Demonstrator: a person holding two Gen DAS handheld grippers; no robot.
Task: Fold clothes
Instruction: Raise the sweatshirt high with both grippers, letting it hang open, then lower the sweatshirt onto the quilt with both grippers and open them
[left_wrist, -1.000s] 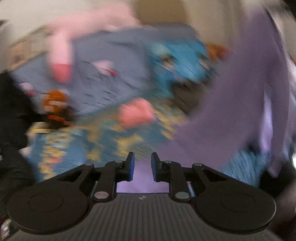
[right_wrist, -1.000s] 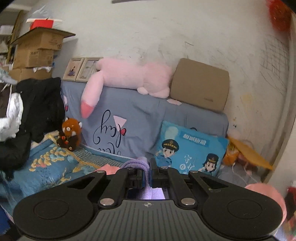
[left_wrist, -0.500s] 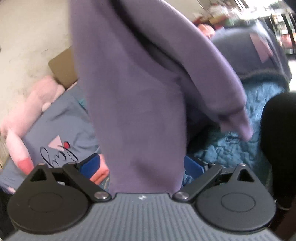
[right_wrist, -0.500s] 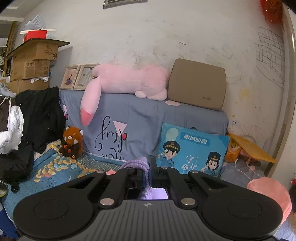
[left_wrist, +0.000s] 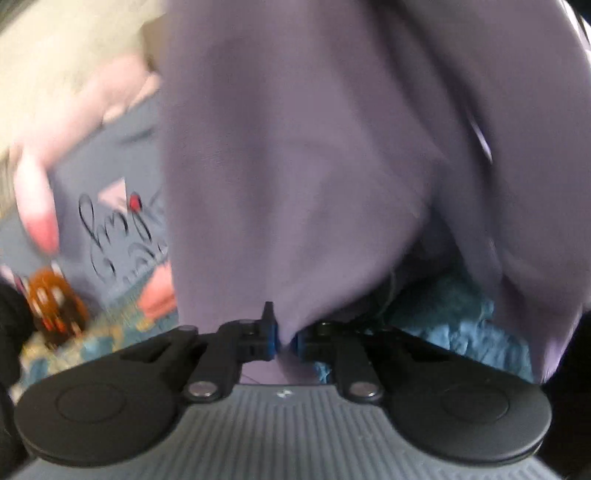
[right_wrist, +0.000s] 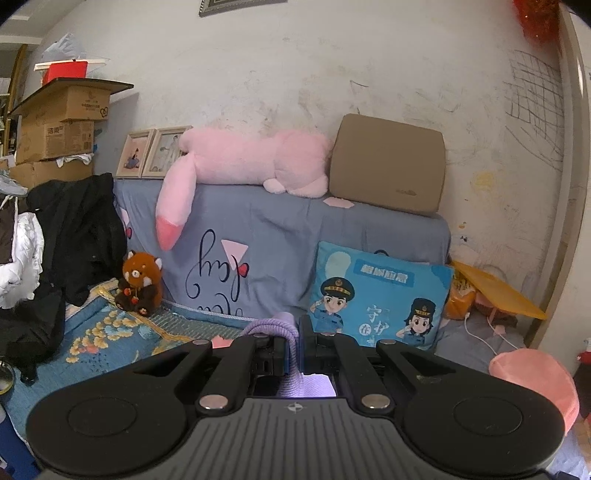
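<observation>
A purple sweatshirt (left_wrist: 295, 166) hangs over a blue bedspread (left_wrist: 454, 325), its lower edge pinched in the closed left gripper (left_wrist: 284, 338). The right gripper (right_wrist: 293, 349) is clamped on the garment's ribbed purple hem (right_wrist: 275, 325). Stacked cardboard boxes (right_wrist: 59, 125) stand by the wall, their contents hidden.
</observation>
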